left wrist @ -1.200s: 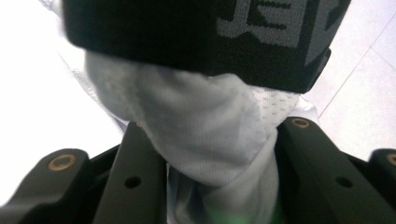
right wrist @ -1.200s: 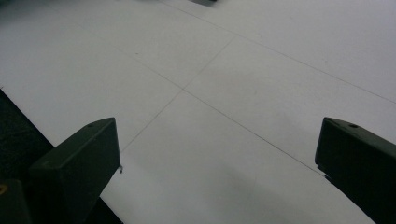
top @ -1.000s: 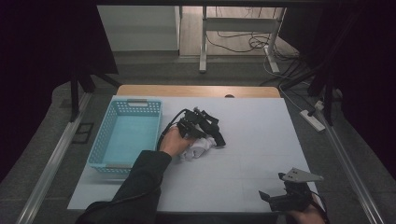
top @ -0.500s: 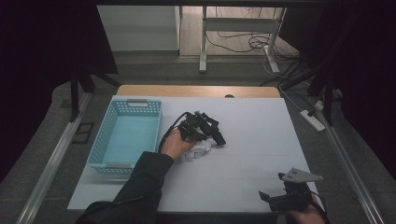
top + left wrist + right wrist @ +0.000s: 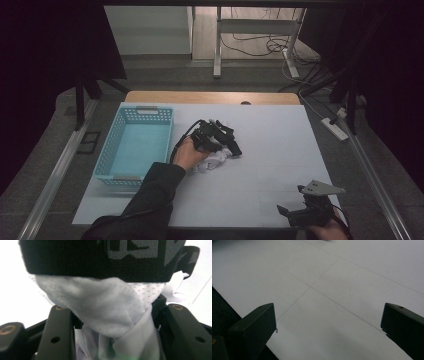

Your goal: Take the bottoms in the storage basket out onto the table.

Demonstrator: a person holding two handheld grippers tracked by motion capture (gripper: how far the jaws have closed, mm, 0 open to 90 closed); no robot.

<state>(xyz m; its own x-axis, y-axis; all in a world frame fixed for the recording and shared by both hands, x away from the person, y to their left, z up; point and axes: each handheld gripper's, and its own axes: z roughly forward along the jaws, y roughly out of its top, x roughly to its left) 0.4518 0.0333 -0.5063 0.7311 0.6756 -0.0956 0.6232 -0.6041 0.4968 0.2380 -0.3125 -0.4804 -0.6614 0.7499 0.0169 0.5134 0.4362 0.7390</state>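
A crumpled white cloth (image 5: 214, 161) lies mid-table, partly under the person's left hand. In the left gripper view it is white mesh fabric (image 5: 105, 307) with a black band (image 5: 100, 260) bearing grey lettering. My left gripper (image 5: 234, 148) points down into it, and the fabric bunches up between the two jaws of my left gripper (image 5: 117, 308). Those jaws have just been opening and no longer press on the cloth. My right gripper (image 5: 292, 201) rests low at the table's front right corner. In its own view my right gripper (image 5: 329, 307) stands wide open over bare white tabletop.
A light blue plastic basket (image 5: 102, 162) with nothing in it stands at the table's left side. The white table cover (image 5: 280, 140) ends at a wooden strip (image 5: 210, 97) along the far edge. A power strip (image 5: 334, 128) lies on the floor at the right.
Both hands stay where they were. The left gripper's jaws look slightly wider around the white cloth than in the earlier frames. The right gripper has not moved.
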